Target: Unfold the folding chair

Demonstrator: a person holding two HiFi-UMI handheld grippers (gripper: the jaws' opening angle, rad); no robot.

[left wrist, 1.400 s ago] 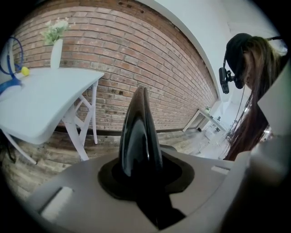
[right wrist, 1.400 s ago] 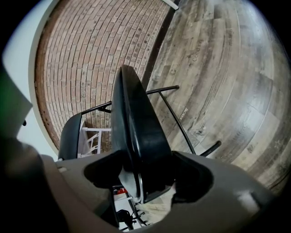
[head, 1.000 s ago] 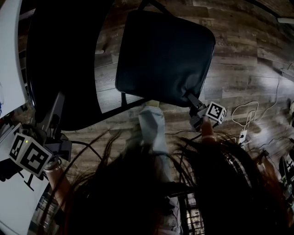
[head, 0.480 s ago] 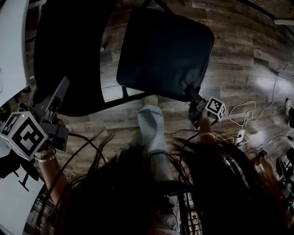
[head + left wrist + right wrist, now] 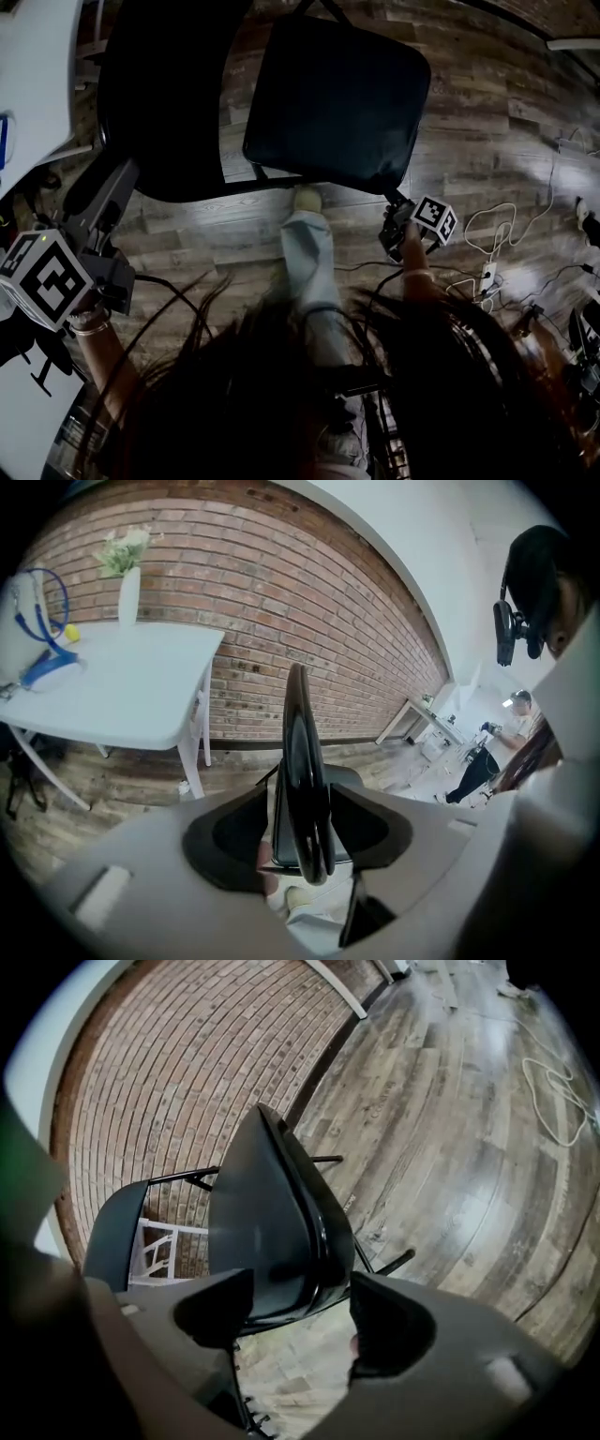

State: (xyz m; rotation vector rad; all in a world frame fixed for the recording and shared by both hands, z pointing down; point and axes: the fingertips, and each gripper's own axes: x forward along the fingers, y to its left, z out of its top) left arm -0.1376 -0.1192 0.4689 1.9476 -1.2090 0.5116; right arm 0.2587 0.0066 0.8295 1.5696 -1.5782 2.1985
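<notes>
The black folding chair stands open on the wood floor, with its seat (image 5: pixel 333 103) at top centre and its backrest (image 5: pixel 169 103) to the left. My left gripper (image 5: pixel 117 187) is at the backrest's near edge and its jaws are opening. The backrest (image 5: pixel 302 761) stands edge-on in the gap of the left gripper (image 5: pixel 305 803), with room on both sides. My right gripper (image 5: pixel 394 223) hovers just off the seat's near right corner. The right gripper (image 5: pixel 300 1288) has its jaws closing a little, and the seat (image 5: pixel 277 1232) lies just ahead of them, untouched.
A white table (image 5: pixel 112 677) with a vase of flowers (image 5: pixel 128 583) stands before a brick wall (image 5: pixel 281 602). The person's leg and shoe (image 5: pixel 307 244) are close under the seat's front. Loose white cables (image 5: pixel 506 234) lie on the floor at right.
My left gripper has moved up and slightly back along the backrest's edge. My right gripper has drawn a little away from the seat corner it was touching.
</notes>
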